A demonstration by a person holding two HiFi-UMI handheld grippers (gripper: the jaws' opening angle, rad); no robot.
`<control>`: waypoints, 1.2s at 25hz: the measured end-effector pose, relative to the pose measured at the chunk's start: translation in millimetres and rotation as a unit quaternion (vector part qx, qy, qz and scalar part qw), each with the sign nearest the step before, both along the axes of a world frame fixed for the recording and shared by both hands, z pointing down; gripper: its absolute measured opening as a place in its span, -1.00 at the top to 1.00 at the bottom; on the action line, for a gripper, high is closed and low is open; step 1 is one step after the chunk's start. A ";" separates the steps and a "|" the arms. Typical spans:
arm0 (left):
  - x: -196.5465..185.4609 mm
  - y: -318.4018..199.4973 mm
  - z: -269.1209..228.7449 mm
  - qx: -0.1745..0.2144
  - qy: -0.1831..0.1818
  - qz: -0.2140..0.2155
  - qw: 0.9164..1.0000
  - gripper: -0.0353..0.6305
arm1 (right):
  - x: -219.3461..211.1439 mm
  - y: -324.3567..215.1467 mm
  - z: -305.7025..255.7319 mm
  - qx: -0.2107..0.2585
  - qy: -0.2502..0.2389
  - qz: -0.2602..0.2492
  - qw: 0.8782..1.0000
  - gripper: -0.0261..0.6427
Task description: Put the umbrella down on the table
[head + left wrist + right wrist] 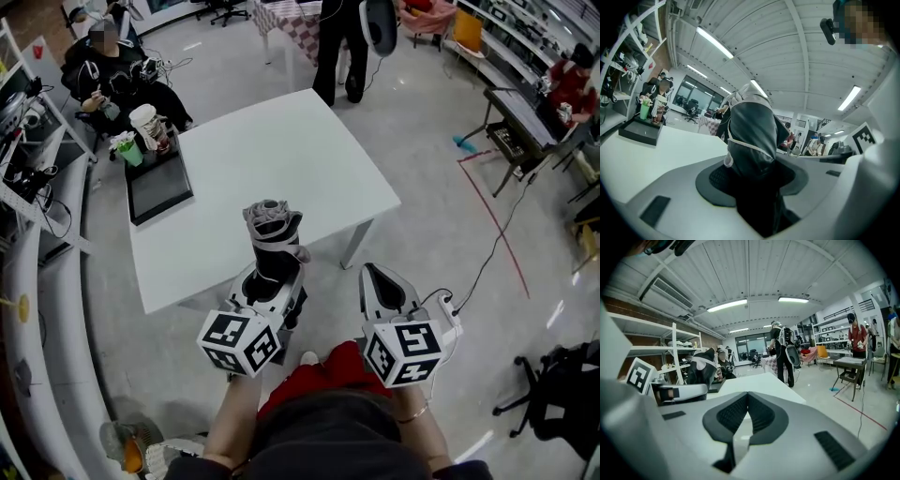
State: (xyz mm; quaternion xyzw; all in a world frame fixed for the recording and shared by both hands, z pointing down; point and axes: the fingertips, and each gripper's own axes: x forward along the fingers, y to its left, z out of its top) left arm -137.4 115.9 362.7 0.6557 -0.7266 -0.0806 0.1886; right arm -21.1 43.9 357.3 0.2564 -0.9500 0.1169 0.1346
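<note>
- We are gripping the folded umbrella (274,236) in the left tongs (272,277). Their jaws are clamping its dark lower body from both sides, and its bunched grey end is pointing up and away from us.
- A pale strap is binding the canopy, so the umbrella is riding as one compact bundle with no cloth hanging loose.
- We are carrying the umbrella over the near edge of the white surface (281,150). It looks to be in the air and not yet lying down, so we judge the set-down is only now beginning.
- We are holding the right tongs (375,277) just beside the left, off the surface's near corner. Their jaws are together with nothing between them, and they seem idle because one grip is enough for this bundle.
- The low grip is leaving the upper length free, and we judge this will help in tipping the umbrella flat before letting go.
- A black tray (157,186) with cups (145,124) is filling the far left corner, near a seated person (108,70). The bare middle is therefore offering the obvious landing place.
- We are reckoning that a round bundle released too close to the near edge may roll off.
</note>
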 end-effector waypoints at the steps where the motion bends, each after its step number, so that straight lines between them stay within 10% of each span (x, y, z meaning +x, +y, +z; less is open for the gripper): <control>1: -2.4 -1.2 0.8 -0.004 -0.001 -0.005 1.000 0.28 | 0.1 -1.8 -0.5 0.001 0.001 0.001 1.000 0.87; 30: -61.7 -158.8 30.5 -0.070 -0.025 0.017 0.997 0.28 | -11.0 -172.6 19.0 -0.025 0.000 0.088 0.996 0.87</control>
